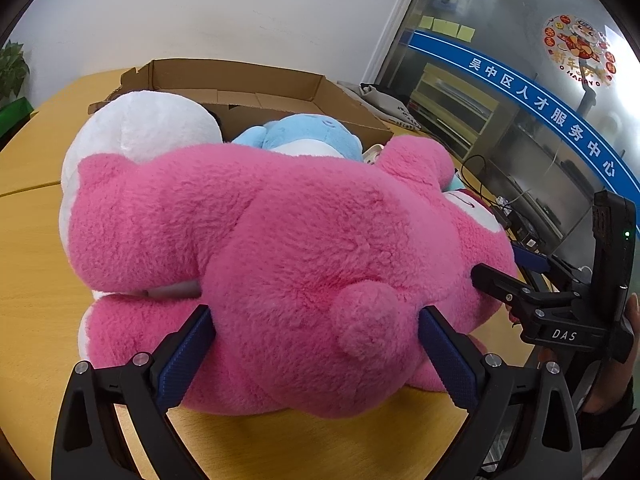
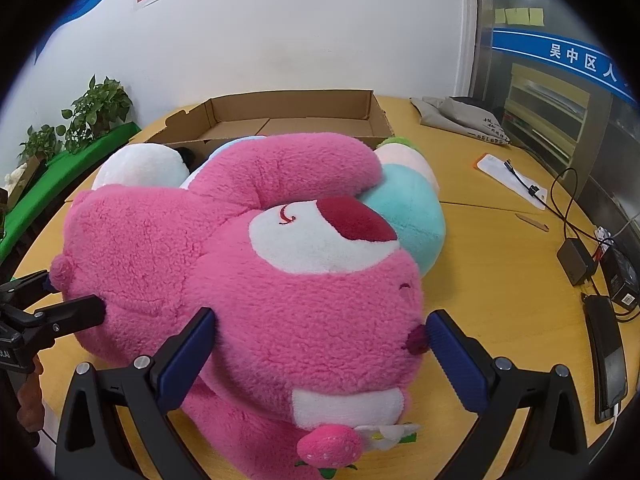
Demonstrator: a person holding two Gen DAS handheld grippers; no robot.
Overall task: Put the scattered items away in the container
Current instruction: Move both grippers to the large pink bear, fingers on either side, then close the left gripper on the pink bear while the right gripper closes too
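Observation:
A big pink plush bear (image 1: 288, 248) lies on its side on the yellow table (image 1: 36, 264), in front of an open cardboard box (image 1: 240, 80). My left gripper (image 1: 316, 344) is open wide, its blue pads against the fur on either side of the bear's rump and tail. My right gripper (image 2: 320, 344) is open just as wide, straddling the bear's head (image 2: 312, 280); in the left wrist view it (image 1: 508, 268) pokes in from the right. A white plush (image 1: 152, 128) and a blue plush (image 1: 308, 132) rest at the box's near edge, and a teal plush (image 2: 408, 216) lies behind the bear.
To the right on the table are a grey bag (image 2: 460, 120), a paper sheet (image 2: 508, 176), cables with a black power adapter (image 2: 576, 260) and a phone (image 2: 608, 352). Potted plants (image 2: 96, 108) stand at the left and a glass wall at the right.

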